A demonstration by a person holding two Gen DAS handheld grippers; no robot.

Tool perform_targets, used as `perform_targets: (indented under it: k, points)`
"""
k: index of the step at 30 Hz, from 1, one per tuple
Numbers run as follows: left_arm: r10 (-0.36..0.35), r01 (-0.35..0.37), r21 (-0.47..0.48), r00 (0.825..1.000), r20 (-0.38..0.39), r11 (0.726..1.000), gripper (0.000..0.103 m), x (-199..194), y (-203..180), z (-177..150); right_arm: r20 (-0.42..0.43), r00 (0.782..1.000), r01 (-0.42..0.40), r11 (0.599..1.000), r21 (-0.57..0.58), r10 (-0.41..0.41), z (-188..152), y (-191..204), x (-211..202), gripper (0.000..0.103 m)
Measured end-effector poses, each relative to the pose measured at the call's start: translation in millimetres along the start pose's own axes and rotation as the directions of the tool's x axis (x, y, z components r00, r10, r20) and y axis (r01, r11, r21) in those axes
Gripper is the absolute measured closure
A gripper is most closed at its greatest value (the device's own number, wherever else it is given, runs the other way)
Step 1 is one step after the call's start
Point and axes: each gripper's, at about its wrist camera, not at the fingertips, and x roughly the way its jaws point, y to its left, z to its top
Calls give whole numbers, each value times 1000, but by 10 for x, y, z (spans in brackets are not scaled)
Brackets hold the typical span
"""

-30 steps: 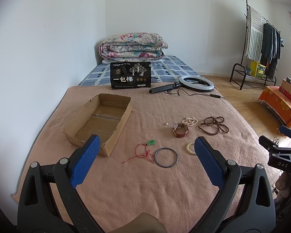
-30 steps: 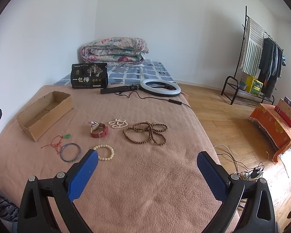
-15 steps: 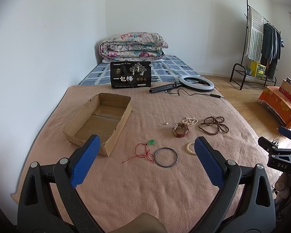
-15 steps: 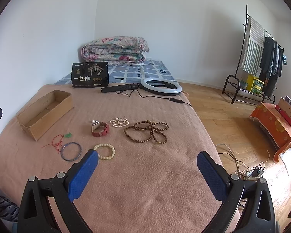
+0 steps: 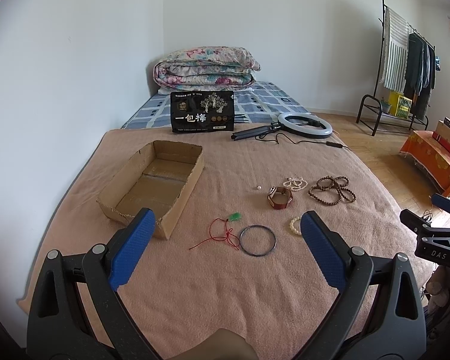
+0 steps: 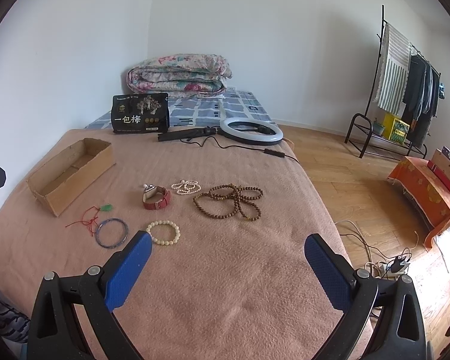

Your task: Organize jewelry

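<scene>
While both jaws gape, bangle point(image 5: 257, 240) ahead, box point(image 5: 153, 184) left

Black bag point(image 5: 202, 115): I read the big white characters 一包梅 across its front; the small print and emblems above them were too fine for me to make out.
Same bag, right wrist view point(image 6: 140, 113): 一包梅 showed again, white on black.
Right gripper point(image 5: 448, 205) body, seen from the left wrist camera: I caught the letters DAS on its black housing.
Yellow box point(image 6: 396, 126) under the clothes rack: printing there, but I couldn't read it.
</scene>
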Motion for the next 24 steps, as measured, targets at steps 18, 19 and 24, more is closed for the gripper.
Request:
perform_targets:
  k: [18, 19, 24]
  points:
    - [9, -10, -15, 999, -48, 1000, 3, 241, 69, -38, -42, 998, -39, 998, -46, 37, 58, 163, 251, 7]
    - [8, -9, -16, 999, -52, 1000, 3, 251, 80, -33, -49, 998, -42, 998, -50, 40, 58, 180, 272, 7]
    - [3, -4, -18, 998, -60, 1000, 3, 298, 104, -42, -71, 995, -73, 997, -29, 71, 87, 192, 364, 7]
